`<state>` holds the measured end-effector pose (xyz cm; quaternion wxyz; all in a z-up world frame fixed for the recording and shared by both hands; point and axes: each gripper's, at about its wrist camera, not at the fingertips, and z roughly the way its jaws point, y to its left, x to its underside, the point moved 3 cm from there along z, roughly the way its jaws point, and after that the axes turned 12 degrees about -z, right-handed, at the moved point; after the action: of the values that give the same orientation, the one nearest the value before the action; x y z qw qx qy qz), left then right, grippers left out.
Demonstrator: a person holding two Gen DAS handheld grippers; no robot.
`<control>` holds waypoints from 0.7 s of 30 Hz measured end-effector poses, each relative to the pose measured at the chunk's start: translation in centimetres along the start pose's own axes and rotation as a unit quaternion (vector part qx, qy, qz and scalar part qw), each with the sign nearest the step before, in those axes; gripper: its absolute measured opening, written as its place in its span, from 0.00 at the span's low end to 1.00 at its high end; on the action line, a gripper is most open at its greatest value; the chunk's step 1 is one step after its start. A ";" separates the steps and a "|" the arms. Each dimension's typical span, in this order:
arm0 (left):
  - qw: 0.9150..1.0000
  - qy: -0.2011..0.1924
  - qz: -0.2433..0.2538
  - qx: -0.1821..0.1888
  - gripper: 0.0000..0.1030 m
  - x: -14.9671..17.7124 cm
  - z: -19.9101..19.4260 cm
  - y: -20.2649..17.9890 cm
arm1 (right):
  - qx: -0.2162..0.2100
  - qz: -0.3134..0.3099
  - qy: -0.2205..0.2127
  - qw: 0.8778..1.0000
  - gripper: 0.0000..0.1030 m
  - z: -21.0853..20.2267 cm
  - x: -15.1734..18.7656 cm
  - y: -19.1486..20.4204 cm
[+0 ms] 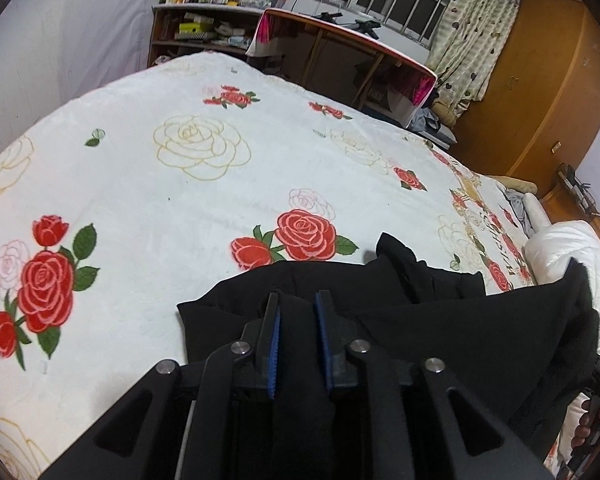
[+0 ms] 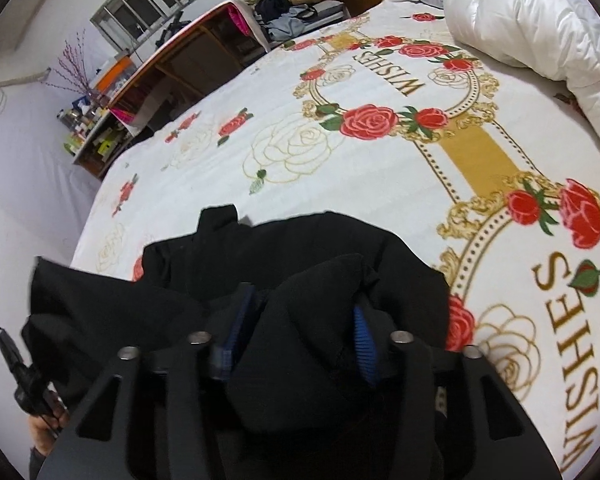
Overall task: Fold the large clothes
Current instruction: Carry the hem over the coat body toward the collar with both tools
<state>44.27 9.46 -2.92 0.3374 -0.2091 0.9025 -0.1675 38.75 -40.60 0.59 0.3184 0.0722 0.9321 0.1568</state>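
Garment: large black cloth garment [image 1: 440,320] lies bunched at the near edge of the white rose-printed bedspread [image 1: 160,184], one end in each tool; its far flap rests on the spread

Left gripper [image 1: 298,300]: blue-padded jaws stand narrow with a strip of black cloth between them; whether the pads press it I cannot tell

Right gripper [image 2: 304,304]: jaws stand wider with a thick wad of cloth between them; the pads do not look to be pressing it

Risk, right side: wad may slide out unevenly, so that corner lands crumpled rather than flat

Risk, left side: a thin pinch may drag the hem askew; edges would then mismatch

Risk, middle: slack cloth between the tools likely keeps its wrinkles; the fold would set over them
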 end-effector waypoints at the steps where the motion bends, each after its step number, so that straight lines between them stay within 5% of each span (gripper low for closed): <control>1: 1.000 0.000 -0.002 0.003 0.21 -0.2 0.1 0.0 | -0.003 -0.001 -0.005 1.000 0.58 -0.1 -0.2 -0.1; 13: 0.997 -0.065 0.035 0.035 0.46 -3.5 -3.1 -1.5 | -0.007 -0.024 -0.078 0.997 0.69 -2.6 -2.0 -0.6; 21: 0.995 -0.088 0.006 0.046 0.68 -4.4 -4.6 0.5 | -0.009 -0.007 -0.134 0.991 0.71 -5.3 -2.8 -2.4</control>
<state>44.05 12.82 2.56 0.4253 -0.2017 0.8621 -0.1876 37.66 -44.80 5.34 0.4423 0.0830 0.8800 0.1521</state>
